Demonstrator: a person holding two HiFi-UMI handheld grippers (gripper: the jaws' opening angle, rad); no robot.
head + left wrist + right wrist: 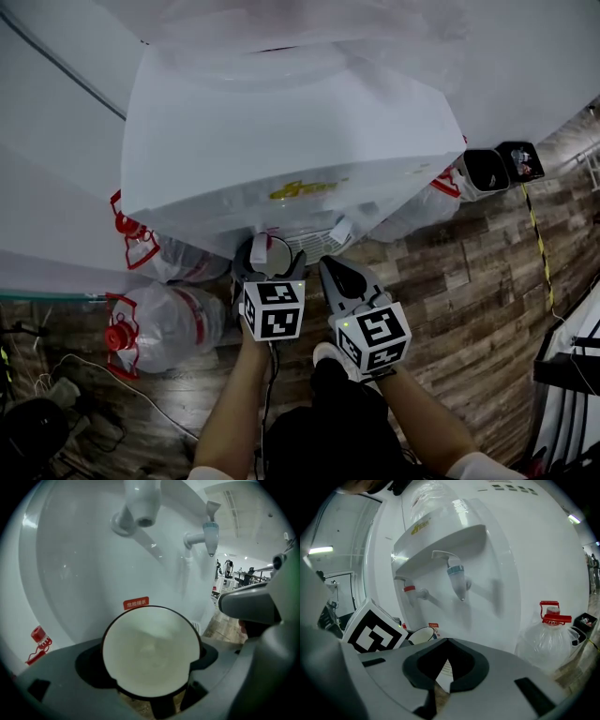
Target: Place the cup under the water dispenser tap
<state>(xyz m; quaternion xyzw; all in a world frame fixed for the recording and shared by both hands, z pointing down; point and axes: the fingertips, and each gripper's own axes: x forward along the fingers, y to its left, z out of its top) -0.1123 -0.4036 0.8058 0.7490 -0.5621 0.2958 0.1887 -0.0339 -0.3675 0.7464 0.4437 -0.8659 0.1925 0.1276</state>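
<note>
1 cup (150,652), white inside w/ a dark rim, is gripped btw. the fingers of the L gripper (270,265). It is held at the front of the water dispenser (281,141), beneath its overhang. 2 taps are counted on the dispenser: a red-topped tap (410,590) & a blue-topped tap (457,581). The cup is seen below the red-topped one, but whether it is straight under the spout can't be told. The blue-topped one is off to the right. 1 red label (136,603) is seen on the dispenser wall just behind the cup rim. The R gripper (331,266) is held just beside the L one, fingers closed together w/ nothing btw. them. 3 clear water bottles (173,323) w/ red caps are counted round the dispenser's base on the wood floor (469,281): 2 at its left, 1 at its right.
</note>
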